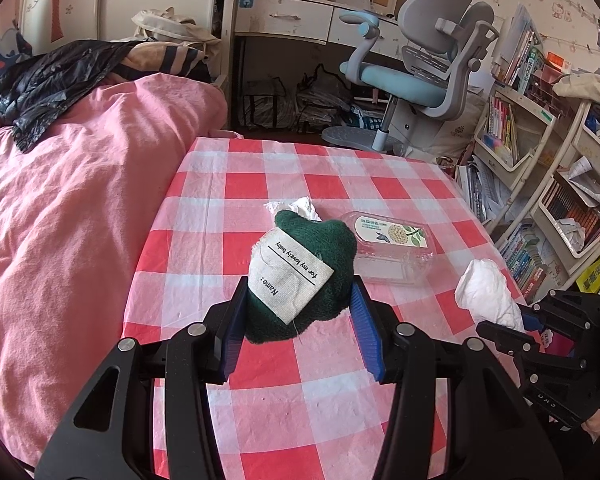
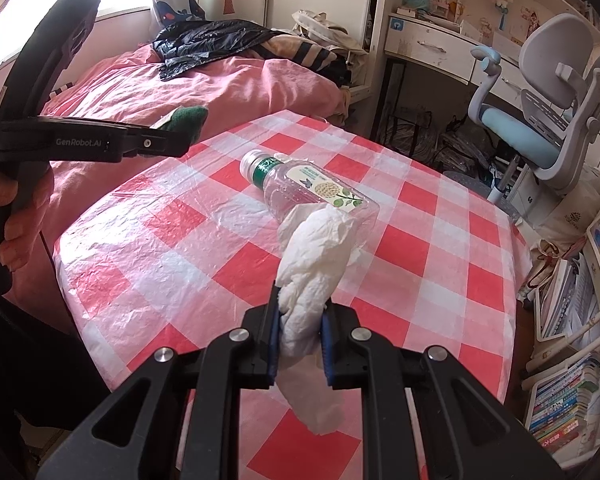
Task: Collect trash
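Tissue (image 2: pixel 314 276) clamped lengthwise in right gripper (image 2: pixel 300 332) points toward the bottle (image 2: pixel 308 188); left gripper (image 1: pixel 296 312) pinches green pouch (image 1: pixel 300 276).

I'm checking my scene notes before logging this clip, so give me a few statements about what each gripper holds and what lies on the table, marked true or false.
1. The right gripper clamps a white crumpled tissue. True.
2. The left gripper holds the plastic bottle. False: it holds a green plush pouch; the bottle lies on the table.
3. The bottle stands upright. False: it lies on its side.
4. The tablecloth is red-and-white checked. True.
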Demonstrator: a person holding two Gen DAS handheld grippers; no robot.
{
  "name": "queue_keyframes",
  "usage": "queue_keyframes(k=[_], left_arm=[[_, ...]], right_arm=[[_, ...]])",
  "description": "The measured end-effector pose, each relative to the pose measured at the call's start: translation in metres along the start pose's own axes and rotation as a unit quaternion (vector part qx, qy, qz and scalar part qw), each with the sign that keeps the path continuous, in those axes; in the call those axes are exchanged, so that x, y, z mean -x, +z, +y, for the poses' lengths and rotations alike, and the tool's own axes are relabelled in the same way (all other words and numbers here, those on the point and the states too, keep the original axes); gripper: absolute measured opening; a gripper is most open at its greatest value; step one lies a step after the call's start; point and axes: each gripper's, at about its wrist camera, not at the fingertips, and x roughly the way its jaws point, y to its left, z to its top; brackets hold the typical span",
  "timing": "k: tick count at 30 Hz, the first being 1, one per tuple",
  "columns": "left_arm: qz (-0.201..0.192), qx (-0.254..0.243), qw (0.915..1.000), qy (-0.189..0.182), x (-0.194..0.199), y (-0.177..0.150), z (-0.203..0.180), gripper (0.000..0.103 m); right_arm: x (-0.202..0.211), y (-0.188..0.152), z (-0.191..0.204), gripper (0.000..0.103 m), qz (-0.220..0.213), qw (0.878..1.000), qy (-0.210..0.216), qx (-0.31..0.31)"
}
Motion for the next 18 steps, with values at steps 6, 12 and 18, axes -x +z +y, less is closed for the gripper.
queue_keyframes(k=[6, 12, 18], left_arm=[[0.0, 0.0, 1.0, 0.0, -0.0002, 0.0002, -0.0014, 0.046], [0.0, -0.001, 1.0, 0.0, -0.0006, 0.0003, -0.0016, 0.046], [-0.002, 0.0, 1.0, -0.001, 0.0001, 0.0003, -0.0027, 0.046]], right_arm=[[0.0002, 0.0002, -0.0013, 0.017, -0.001, 1.0, -0.001, 0.0], [0.0001, 0.0, -0.002, 0.017, -0.002, 1.0, -0.002, -0.001], [0.0005, -0.0002, -0.0016, 0.017, -0.002, 1.0, -0.003, 0.0]])
